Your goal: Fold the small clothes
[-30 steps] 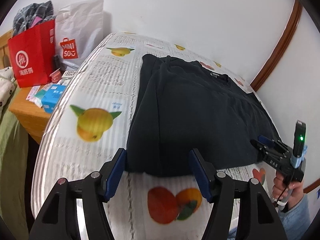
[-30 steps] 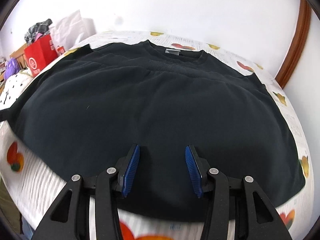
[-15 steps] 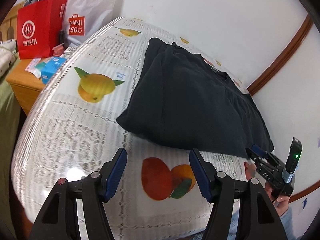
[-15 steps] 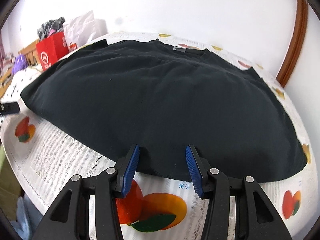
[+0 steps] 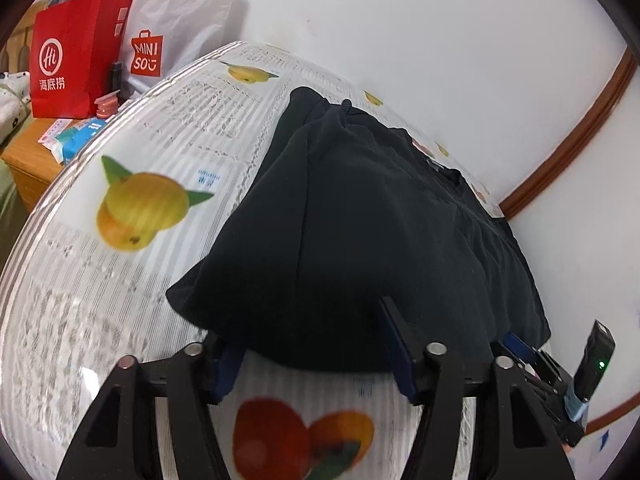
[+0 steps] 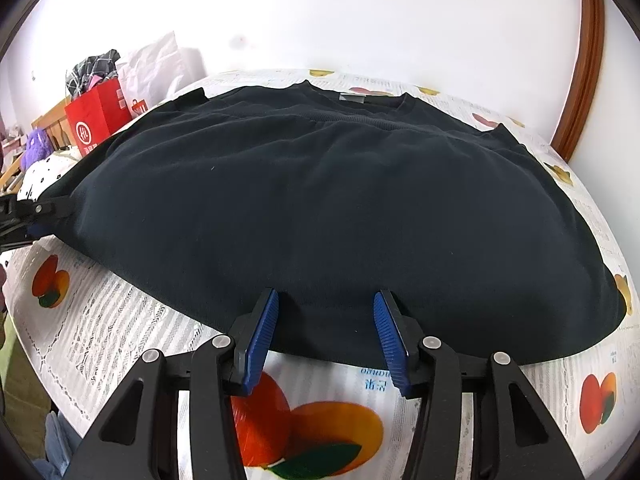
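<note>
A black sweatshirt lies spread on the fruit-print tablecloth, collar toward the wall; it also shows in the left wrist view. My left gripper is open with its jaws on either side of the near hem at the garment's left end; the left finger is partly under the cloth. It appears at the left edge of the right wrist view. My right gripper is open with its jaws on either side of the near hem, and it shows in the left wrist view.
A red paper bag and a white Miniso bag stand on a wooden side table left of the table, with small boxes. A white wall runs behind, with a brown door frame at right.
Both grippers pulled back off the sweatshirt toward the near edge, then came forward again. The hem now sits between the open jaws of each.
</note>
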The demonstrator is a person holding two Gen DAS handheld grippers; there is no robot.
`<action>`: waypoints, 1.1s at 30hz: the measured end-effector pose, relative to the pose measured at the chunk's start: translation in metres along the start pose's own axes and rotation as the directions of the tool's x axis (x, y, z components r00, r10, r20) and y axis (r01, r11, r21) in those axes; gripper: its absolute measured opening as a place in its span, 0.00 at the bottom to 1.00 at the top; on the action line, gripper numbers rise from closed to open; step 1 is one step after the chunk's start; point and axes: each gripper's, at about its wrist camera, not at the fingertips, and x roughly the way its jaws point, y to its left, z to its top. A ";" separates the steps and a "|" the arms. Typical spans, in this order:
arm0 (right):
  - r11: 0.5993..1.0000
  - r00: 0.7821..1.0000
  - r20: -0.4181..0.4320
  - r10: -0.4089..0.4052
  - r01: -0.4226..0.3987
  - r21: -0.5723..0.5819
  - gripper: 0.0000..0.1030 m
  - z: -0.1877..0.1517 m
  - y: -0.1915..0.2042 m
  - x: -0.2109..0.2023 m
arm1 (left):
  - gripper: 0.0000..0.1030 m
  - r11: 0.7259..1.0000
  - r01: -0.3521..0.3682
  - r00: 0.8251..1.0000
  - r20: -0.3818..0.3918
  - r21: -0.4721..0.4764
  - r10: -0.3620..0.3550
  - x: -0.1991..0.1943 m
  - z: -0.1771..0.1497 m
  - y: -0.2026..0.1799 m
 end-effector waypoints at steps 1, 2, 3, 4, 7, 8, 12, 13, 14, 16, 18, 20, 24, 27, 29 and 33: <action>1.000 1.000 0.000 0.000 0.000 0.002 0.49 0.001 0.000 0.001 | 0.49 1.000 -0.013 1.000 0.003 0.004 0.013 0.001 0.001 0.000; 1.000 1.000 -0.001 0.000 0.000 0.005 0.49 0.002 -0.001 0.002 | 0.45 0.999 -0.031 1.000 0.005 0.009 0.031 0.002 0.002 -0.001; 1.000 1.000 0.000 -0.002 0.002 0.007 0.49 0.002 0.000 0.002 | 0.43 0.999 -0.048 0.999 0.006 0.015 0.047 0.002 0.003 -0.002; 1.000 1.000 -0.001 -0.002 0.002 0.008 0.49 0.003 0.000 0.003 | 0.41 0.998 -0.061 0.998 0.007 0.019 0.061 0.003 0.004 -0.003; 1.000 1.000 -0.009 0.002 -0.002 0.013 0.49 0.004 0.001 0.004 | 0.35 0.997 -0.079 0.997 0.008 0.017 0.079 0.003 0.007 -0.003; 1.000 1.000 -0.015 0.014 -0.014 0.012 0.49 0.005 0.000 0.003 | 0.33 0.996 -0.083 0.997 0.010 0.017 0.083 0.003 0.008 -0.002; 0.991 0.993 0.012 0.117 -0.118 0.071 0.49 0.011 -0.020 -0.008 | 0.29 0.994 -0.107 0.994 0.014 0.027 0.107 0.001 0.010 -0.005; 0.990 0.994 0.030 0.108 -0.110 0.089 0.49 0.013 -0.028 -0.012 | 0.28 0.993 -0.114 0.993 0.017 0.031 0.114 0.000 0.010 -0.006; 0.991 0.995 0.041 0.086 -0.089 0.104 0.49 0.014 -0.036 -0.014 | 0.27 0.992 -0.118 0.993 0.018 0.034 0.118 0.000 0.011 -0.007; 0.990 0.998 0.037 0.046 -0.050 0.129 0.49 0.015 -0.049 -0.013 | 0.26 0.991 -0.128 0.992 0.020 0.036 0.127 0.000 0.012 -0.009; 0.988 0.999 0.023 0.026 -0.029 0.151 0.49 0.014 -0.059 -0.011 | 0.24 0.990 -0.135 0.991 0.023 0.041 0.134 0.000 0.013 -0.011; 0.988 1.000 0.004 0.011 -0.012 0.152 0.49 0.012 -0.062 -0.008 | 0.19 0.989 -0.142 0.990 0.024 0.047 0.141 0.000 0.016 -0.013; 0.994 0.999 0.001 -0.049 0.048 0.096 0.49 0.007 -0.050 -0.003 | 0.15 0.988 -0.137 0.990 0.050 0.066 0.134 -0.009 0.024 -0.024; 0.993 0.999 0.002 -0.049 0.049 0.108 0.49 0.006 -0.052 -0.003 | 0.14 0.985 -0.133 0.988 0.100 0.113 0.122 -0.021 0.032 -0.042; 0.993 1.000 -0.015 -0.021 0.023 0.113 0.49 0.010 -0.055 -0.005 | 0.13 0.982 -0.120 0.986 0.129 0.142 0.102 -0.028 0.037 -0.056; 0.996 0.994 0.086 -0.065 0.058 0.074 0.43 0.019 -0.066 -0.037 | 0.13 0.972 -0.109 0.983 0.165 0.206 0.075 -0.033 0.045 -0.085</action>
